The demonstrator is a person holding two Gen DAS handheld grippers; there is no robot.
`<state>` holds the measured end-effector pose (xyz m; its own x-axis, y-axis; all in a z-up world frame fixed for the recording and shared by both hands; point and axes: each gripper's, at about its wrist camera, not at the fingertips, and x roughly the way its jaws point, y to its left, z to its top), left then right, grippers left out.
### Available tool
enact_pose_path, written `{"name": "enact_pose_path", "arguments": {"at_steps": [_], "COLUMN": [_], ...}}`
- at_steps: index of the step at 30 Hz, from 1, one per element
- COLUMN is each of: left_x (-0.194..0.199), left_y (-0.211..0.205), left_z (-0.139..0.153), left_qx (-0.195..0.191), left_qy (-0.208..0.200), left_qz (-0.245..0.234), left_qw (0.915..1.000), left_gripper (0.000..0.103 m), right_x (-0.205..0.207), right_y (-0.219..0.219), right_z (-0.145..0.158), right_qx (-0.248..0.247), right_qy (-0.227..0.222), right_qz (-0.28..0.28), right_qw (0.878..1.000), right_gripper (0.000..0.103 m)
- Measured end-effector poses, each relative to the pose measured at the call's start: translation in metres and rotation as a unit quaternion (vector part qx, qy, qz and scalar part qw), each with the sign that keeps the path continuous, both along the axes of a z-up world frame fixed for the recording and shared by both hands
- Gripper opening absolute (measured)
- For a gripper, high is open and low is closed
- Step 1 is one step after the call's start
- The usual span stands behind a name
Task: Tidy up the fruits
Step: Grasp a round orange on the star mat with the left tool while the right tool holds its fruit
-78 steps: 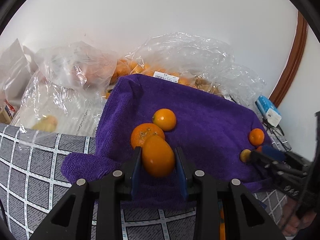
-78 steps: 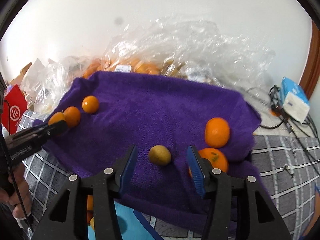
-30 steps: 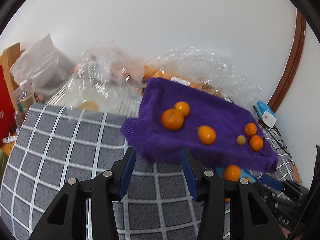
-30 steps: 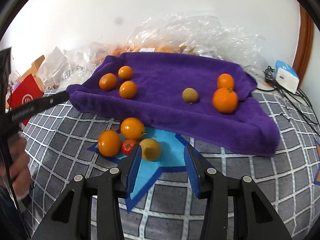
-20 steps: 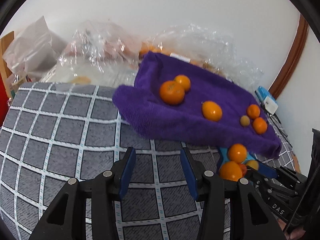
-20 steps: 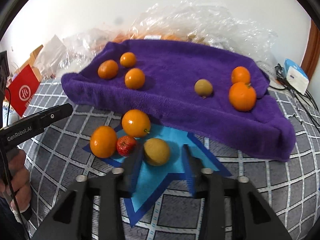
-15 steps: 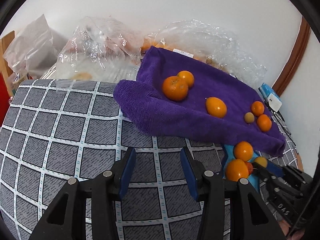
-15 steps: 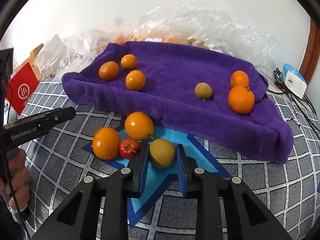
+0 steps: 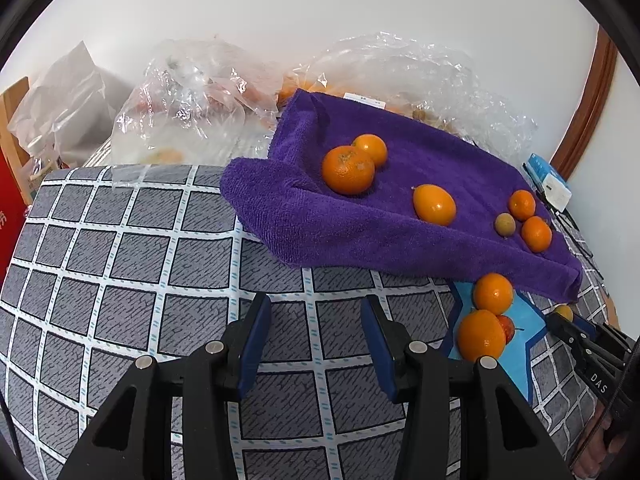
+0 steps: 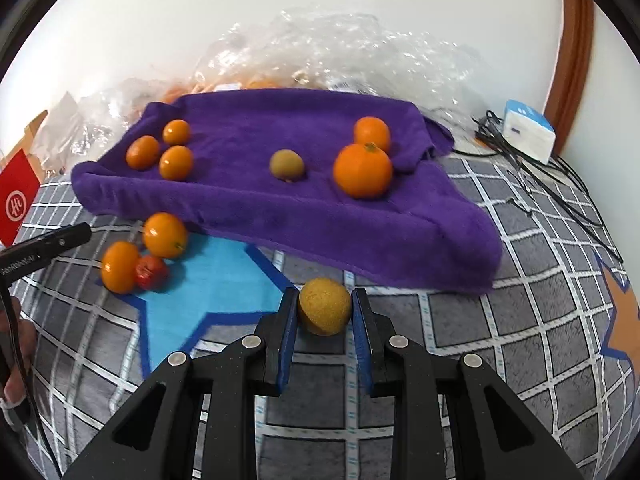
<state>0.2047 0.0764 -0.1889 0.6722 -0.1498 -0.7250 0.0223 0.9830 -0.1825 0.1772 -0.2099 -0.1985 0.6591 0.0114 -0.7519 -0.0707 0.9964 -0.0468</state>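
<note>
My right gripper [image 10: 325, 312] is shut on a yellow-brown fruit [image 10: 324, 311] and holds it above the checked cloth, just in front of the purple towel [image 10: 280, 208]. The towel carries three small oranges [image 10: 176, 162] at its left, a brown-green fruit [image 10: 286, 164] in the middle and two oranges [image 10: 362, 174] at its right. Two oranges [image 10: 165, 235] and a small red fruit [image 10: 150, 272] lie on the blue star mat [image 10: 208, 280]. My left gripper [image 9: 316, 320] is open and empty over the checked cloth, left of that pile [image 9: 480, 334].
Crumpled clear plastic bags [image 9: 192, 92] with more fruit lie behind the towel against the white wall. A white-and-blue box [image 10: 528, 130] and black cables [image 10: 560, 184] lie at the right. A red box [image 10: 18, 200] stands at the left edge.
My right gripper closed on the yellow-brown fruit on the blue mat, lifted it and carried it right. My left gripper stayed open and shifted slightly.
</note>
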Motion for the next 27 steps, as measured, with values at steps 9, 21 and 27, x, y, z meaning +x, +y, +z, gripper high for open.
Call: {"name": "enact_pose_path", "arguments": {"at_steps": [9, 21, 27], "left_x": [0.001, -0.032, -0.019], "left_y": [-0.001, -0.041, -0.062], "left_z": [0.000, 0.027, 0.015], "left_qx": [-0.009, -0.049, -0.092], "left_qy": [0.005, -0.035, 0.012], "left_qz": [-0.016, -0.108, -0.089], "left_qw": [0.9998, 0.9924, 0.9917], "left_gripper": [0.050, 0.049, 0.048], "right_x": [-0.002, -0.018, -0.015], "right_y": [-0.003, -0.016, -0.015], "right_z": [-0.002, 0.009, 0.003], "right_qx": [0.017, 0.008, 0.038], "right_qy": [0.000, -0.026, -0.016], "right_qz": [0.000, 0.002, 0.023], "right_qw": [1.000, 1.000, 0.999], "right_gripper": [0.026, 0.026, 0.026]}}
